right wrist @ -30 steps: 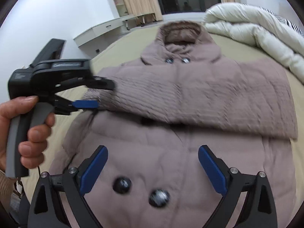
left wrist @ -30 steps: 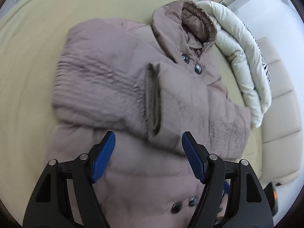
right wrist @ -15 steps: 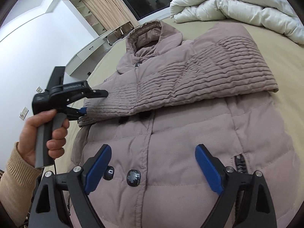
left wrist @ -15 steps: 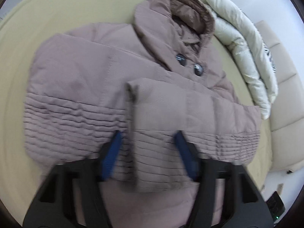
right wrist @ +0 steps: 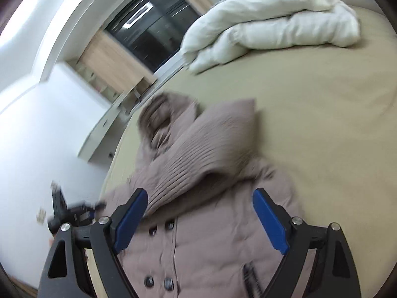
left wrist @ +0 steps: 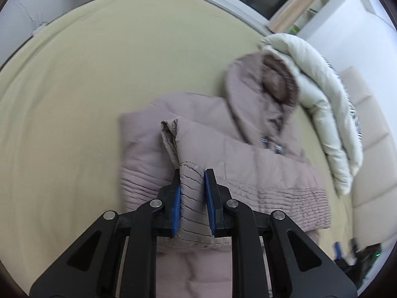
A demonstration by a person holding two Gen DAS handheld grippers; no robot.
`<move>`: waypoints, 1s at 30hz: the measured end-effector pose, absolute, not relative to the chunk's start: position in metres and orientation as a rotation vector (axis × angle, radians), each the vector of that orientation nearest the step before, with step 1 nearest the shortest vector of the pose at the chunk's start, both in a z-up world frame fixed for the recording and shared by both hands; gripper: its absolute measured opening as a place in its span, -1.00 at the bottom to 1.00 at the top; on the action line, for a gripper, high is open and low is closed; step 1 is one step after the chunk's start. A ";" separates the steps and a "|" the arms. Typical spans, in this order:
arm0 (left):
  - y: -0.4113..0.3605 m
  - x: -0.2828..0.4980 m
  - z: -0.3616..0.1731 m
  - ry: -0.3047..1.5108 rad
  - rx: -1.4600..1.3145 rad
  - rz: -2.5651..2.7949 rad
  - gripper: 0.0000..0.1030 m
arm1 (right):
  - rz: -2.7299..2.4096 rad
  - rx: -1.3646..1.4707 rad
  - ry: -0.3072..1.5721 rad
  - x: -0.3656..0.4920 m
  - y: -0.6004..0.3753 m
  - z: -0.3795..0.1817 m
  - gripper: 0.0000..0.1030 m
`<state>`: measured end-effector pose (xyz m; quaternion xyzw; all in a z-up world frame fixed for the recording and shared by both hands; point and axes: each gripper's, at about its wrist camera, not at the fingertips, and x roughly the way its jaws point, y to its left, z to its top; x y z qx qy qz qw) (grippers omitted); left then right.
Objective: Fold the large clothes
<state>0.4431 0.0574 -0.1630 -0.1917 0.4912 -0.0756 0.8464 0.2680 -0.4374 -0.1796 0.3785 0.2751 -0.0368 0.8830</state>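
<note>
Jacket (left wrist: 260, 168) sleeve cuff pinched in closing left tool (left wrist: 192, 196); right tool (right wrist: 198, 221) open, narrowing.

Bedroom in a home. Wide bed with a beige sheet (left wrist: 74, 79) fills most of both views — a bunched white duvet (right wrist: 268, 22) lies near its far edge. Padded cream headboard (left wrist: 367, 134) at one side. Beyond: white walls, tan curtains (right wrist: 109, 59) flanking a dark window (right wrist: 153, 27), a white desk (right wrist: 104, 134).
</note>
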 end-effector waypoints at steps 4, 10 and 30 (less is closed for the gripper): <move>0.069 0.447 -0.179 1.056 -0.381 -0.126 -0.69 | -0.121 0.803 0.552 0.294 -0.461 -0.164 0.27; 0.061 0.446 -0.186 1.037 -0.294 -0.089 -0.69 | -0.032 0.701 0.666 0.364 -0.444 -0.163 0.00; 0.022 0.432 -0.180 0.889 -0.099 -0.052 -0.63 | -0.128 0.230 0.911 0.413 -0.379 -0.247 0.40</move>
